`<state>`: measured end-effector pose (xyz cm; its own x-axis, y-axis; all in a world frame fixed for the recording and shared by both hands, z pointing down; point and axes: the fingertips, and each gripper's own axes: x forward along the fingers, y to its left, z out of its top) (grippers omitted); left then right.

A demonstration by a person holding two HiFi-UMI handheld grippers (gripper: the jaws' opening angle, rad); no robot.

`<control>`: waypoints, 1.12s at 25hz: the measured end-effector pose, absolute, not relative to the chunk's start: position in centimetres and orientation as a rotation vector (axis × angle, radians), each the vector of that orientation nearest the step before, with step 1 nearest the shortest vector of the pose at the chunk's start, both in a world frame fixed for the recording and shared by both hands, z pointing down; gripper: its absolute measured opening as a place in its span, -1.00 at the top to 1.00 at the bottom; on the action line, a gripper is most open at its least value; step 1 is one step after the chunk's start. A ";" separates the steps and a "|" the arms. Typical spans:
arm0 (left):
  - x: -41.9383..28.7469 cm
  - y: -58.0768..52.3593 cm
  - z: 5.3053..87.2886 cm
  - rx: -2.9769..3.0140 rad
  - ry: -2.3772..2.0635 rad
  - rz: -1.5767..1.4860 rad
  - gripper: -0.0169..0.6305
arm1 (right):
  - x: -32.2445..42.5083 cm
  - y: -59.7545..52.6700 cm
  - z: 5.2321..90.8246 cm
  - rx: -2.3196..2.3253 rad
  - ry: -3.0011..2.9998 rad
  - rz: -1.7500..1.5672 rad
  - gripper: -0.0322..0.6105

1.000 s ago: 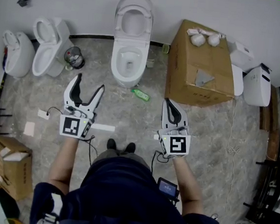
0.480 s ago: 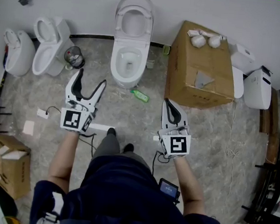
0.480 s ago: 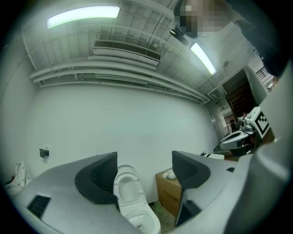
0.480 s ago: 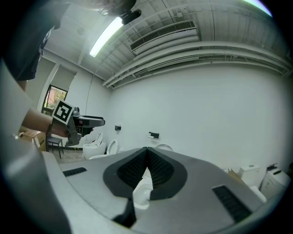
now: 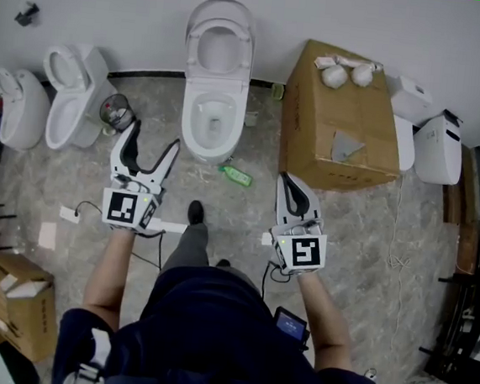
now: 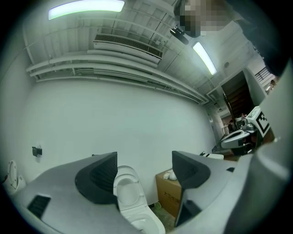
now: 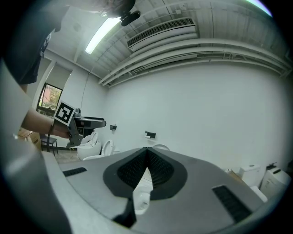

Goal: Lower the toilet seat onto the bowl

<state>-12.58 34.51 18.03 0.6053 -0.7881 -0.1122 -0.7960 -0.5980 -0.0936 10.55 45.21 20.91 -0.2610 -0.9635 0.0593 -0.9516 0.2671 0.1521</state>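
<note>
A white toilet point(image 5: 213, 117) stands against the far wall, its seat and lid point(image 5: 220, 35) raised upright against the wall. In the left gripper view the raised seat point(image 6: 126, 192) shows between the jaws. My left gripper point(image 5: 151, 149) is open, held a short way in front of the bowl and to its left, with nothing in it. My right gripper point(image 5: 290, 181) is shut and empty, held to the right of the bowl, in front of the box. The right gripper view shows the bowl point(image 7: 139, 201) through the jaws' lower gap.
A large cardboard box point(image 5: 342, 117) stands right of the toilet. Two more toilets point(image 5: 68, 94) sit at the left, with a small bin point(image 5: 117, 112) beside them. A green bottle point(image 5: 236, 175) lies on the floor near the bowl. Another box point(image 5: 6, 299) sits at lower left.
The person has stepped forward with one foot, so the toilet sits lower and nearer in the head view. Both grippers have kept their states.
</note>
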 end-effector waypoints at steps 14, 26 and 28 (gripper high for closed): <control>-14.5 14.7 18.6 -2.773 1.215 0.066 -0.16 | 8.6 26.9 21.9 1.906 -2.264 -0.039 0.84; -10.1 5.2 20.6 -2.793 1.263 0.043 -0.16 | 12.0 17.7 23.6 1.857 -2.292 -0.015 0.84; -9.1 3.7 20.7 -2.778 1.292 0.031 -0.16 | 13.1 16.2 23.8 1.829 -2.311 -0.005 0.84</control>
